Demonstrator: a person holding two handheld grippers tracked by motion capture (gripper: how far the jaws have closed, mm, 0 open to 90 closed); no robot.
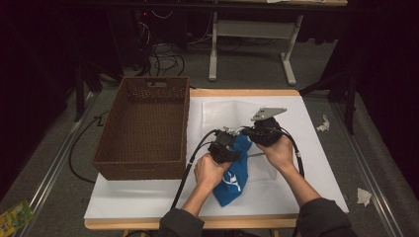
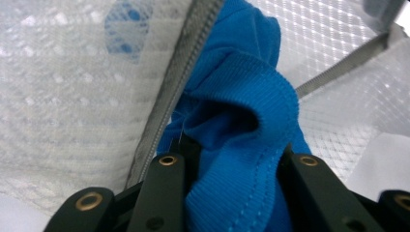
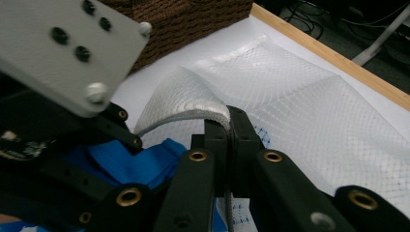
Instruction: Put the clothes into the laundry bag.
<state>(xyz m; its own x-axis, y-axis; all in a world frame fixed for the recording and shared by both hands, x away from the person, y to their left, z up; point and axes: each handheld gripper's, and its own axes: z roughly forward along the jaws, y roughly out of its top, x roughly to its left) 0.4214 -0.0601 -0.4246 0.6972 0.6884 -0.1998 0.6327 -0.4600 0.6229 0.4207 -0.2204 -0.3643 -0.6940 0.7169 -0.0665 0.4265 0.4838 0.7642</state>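
Fingers: left gripper (image 2: 232, 193) pinches the bunched blue knit cloth (image 2: 241, 121); right gripper (image 3: 231, 140) pressed together on the grey zip edge of the white mesh bag (image 3: 300, 111) | place: tabletop middle, right of the brown wicker basket (image 1: 143, 128) | advice: hold the edge raised and taut, feed cloth deep before releasing, avoid snagging the zip.
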